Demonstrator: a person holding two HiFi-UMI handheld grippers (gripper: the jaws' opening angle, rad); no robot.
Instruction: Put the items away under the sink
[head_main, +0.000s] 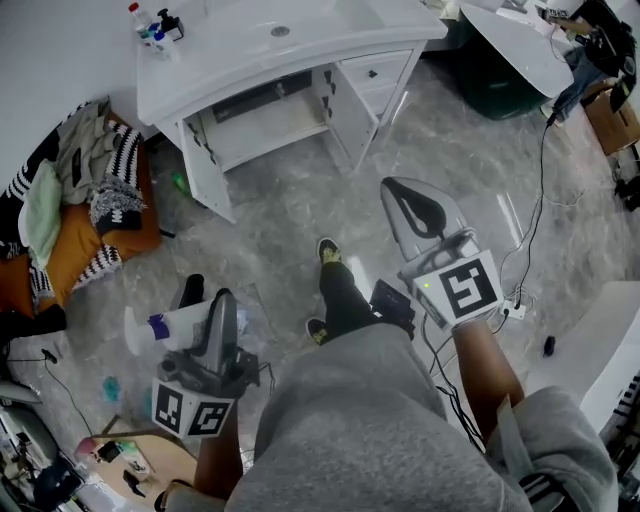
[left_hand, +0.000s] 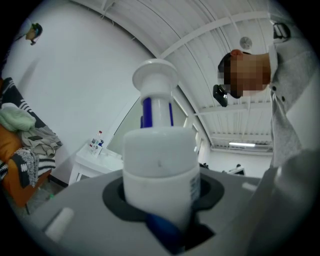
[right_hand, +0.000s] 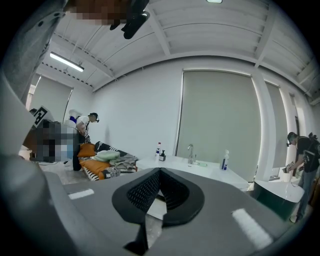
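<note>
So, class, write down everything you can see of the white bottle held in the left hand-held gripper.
The white bottle looks like smooth plastic, with a round body, a blue band around a narrower neck and a wide, flared white top. Small print runs down one side. It lies roughly level, top pointing away from the person, above the grey floor. The left hand-held gripper clamps its body between the jaws; nothing else touches it.

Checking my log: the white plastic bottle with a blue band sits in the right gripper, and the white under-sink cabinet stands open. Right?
No. The left gripper holds the white plastic bottle with a blue band, as the left gripper view shows; the right gripper is shut on nothing. The white under-sink cabinet does stand open.
</note>
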